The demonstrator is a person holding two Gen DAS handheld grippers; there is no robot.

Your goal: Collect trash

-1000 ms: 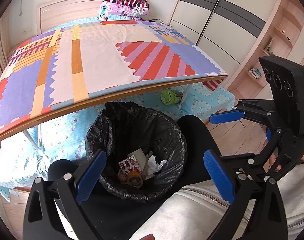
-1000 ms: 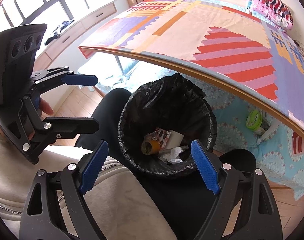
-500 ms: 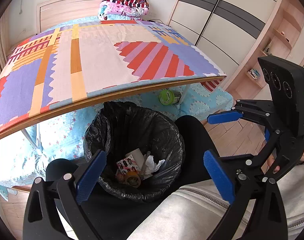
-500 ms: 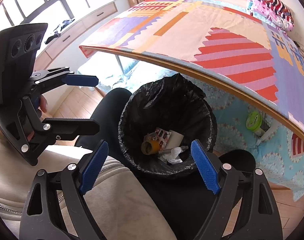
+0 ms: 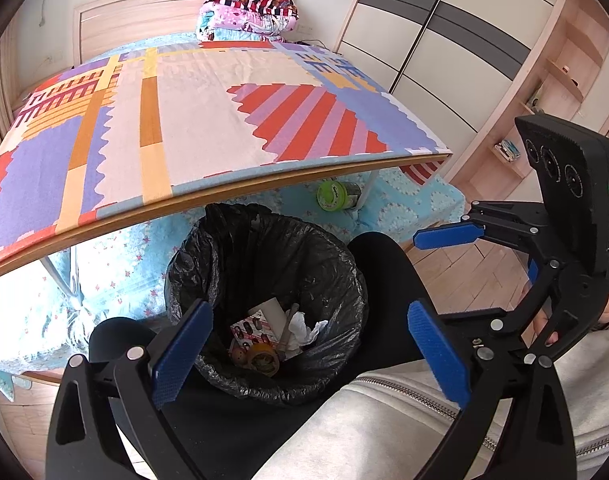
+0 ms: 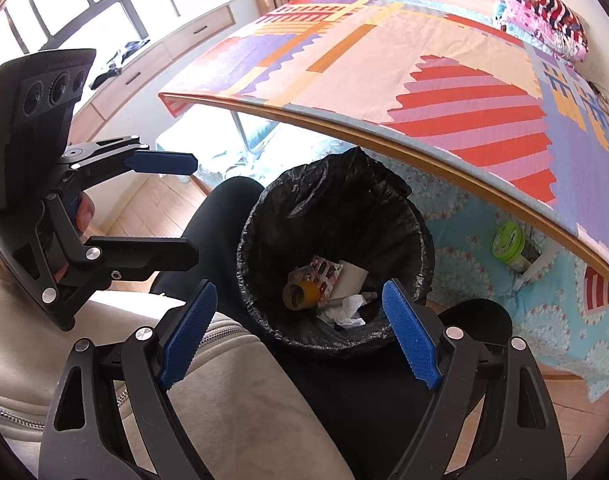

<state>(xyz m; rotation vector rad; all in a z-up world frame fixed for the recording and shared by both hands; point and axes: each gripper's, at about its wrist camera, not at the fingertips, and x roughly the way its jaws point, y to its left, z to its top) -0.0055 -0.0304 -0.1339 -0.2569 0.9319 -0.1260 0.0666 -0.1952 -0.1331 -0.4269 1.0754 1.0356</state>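
Both grippers hang over the bin with nothing in them: the left gripper (image 5: 308, 354) has its blue pads spread wide, and the right gripper (image 6: 300, 332) gapes just as wide. Below them, between the person's dark knees, stands the black-lined bin (image 6: 418, 216). At its bottom lie a tape roll (image 6: 301, 295), crumpled tissue (image 6: 346, 310) and a printed packet (image 6: 324, 270). Beyond, on the far side, is the patterned table (image 5: 192, 120).

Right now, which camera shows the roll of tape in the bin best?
The right wrist view: the tape roll lies in the open there, its hole facing the camera. In the left wrist view it sits low by the bin's near wall.
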